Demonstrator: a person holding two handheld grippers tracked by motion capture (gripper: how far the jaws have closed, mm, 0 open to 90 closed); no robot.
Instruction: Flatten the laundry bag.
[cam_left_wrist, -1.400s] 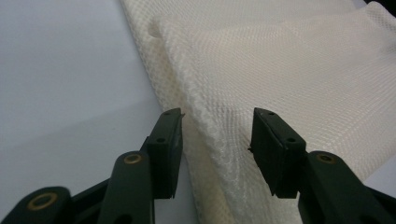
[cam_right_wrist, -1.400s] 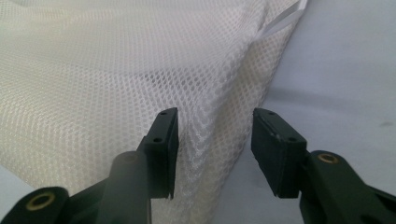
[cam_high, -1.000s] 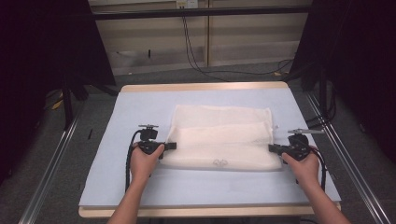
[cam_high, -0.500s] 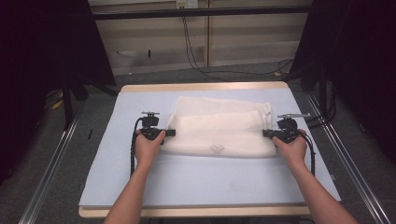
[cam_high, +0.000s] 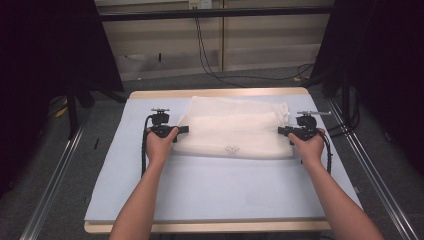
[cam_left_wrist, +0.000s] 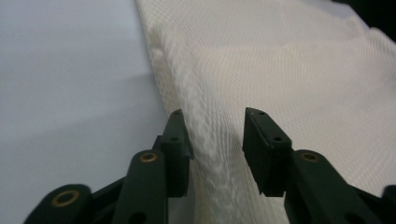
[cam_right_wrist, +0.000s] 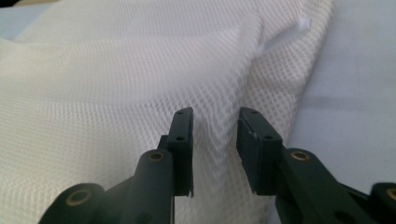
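A pale blue mat (cam_high: 215, 180) covers the wood-edged table (cam_high: 210, 227) on a grey floor, dark curtains at both sides. The folded white mesh cloth (cam_high: 235, 129) lies across the mat's far half. The left black two-jaw gripper (cam_left_wrist: 212, 133) stands partly open, a raised fold of the cloth's left edge between its jaws. The right black two-jaw gripper (cam_right_wrist: 215, 128), likewise partly open, straddles a fold at the cloth's right edge.
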